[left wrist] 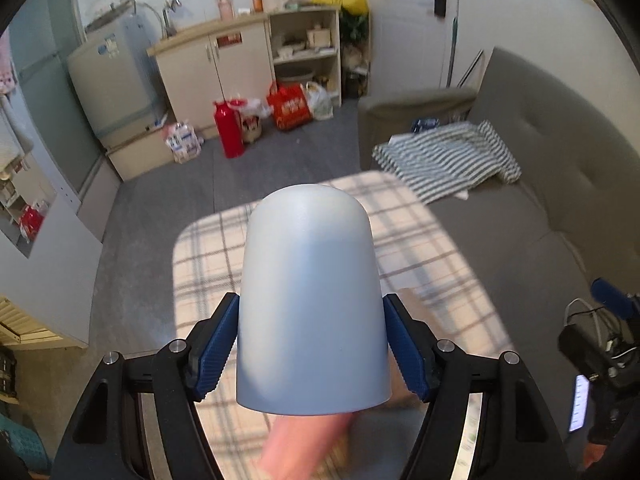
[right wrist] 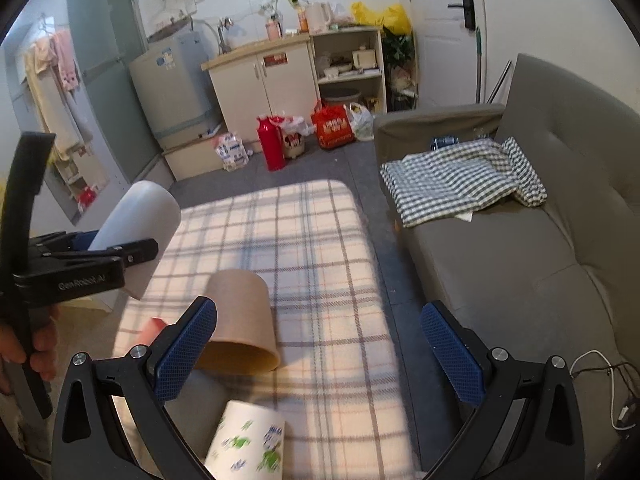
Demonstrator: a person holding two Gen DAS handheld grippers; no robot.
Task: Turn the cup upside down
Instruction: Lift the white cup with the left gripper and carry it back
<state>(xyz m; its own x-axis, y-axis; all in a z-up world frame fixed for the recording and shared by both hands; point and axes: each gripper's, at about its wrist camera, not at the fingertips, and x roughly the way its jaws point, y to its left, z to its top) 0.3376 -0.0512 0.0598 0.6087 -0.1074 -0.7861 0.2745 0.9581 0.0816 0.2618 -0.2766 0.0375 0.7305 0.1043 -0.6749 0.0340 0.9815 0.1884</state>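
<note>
A low table covered in a cream plaid cloth (right wrist: 320,264) stands on grey carpet, just beside a grey upholstered sofa (right wrist: 520,264) bearing a folded green-and-white checked cloth (right wrist: 460,184). Along the far wall are a beige two-door cabinet (right wrist: 264,88), an open shelf unit (right wrist: 348,64), a small pale refrigerator (right wrist: 172,92), and a red thermos flask (right wrist: 274,144) on the floor.

The left gripper (left wrist: 312,348) holds a smooth pale blue-grey plastic cup (left wrist: 312,300) above the table; both blue ribbed pads (left wrist: 216,348) press against the cup's sides near its rim. The rounded closed base points forward and upward, away from the gripper, and the open mouth faces back and down; the long axis is tilted toward the far wall, as the right wrist view shows.

The right gripper (right wrist: 316,352) hovers over the table, jaws spread wide and gripping nothing. Between and beyond its fingers a brown paper cup (right wrist: 240,320) stands mouth-down on the cloth; a white cup with green print (right wrist: 248,444) lies nearer the camera.
</note>
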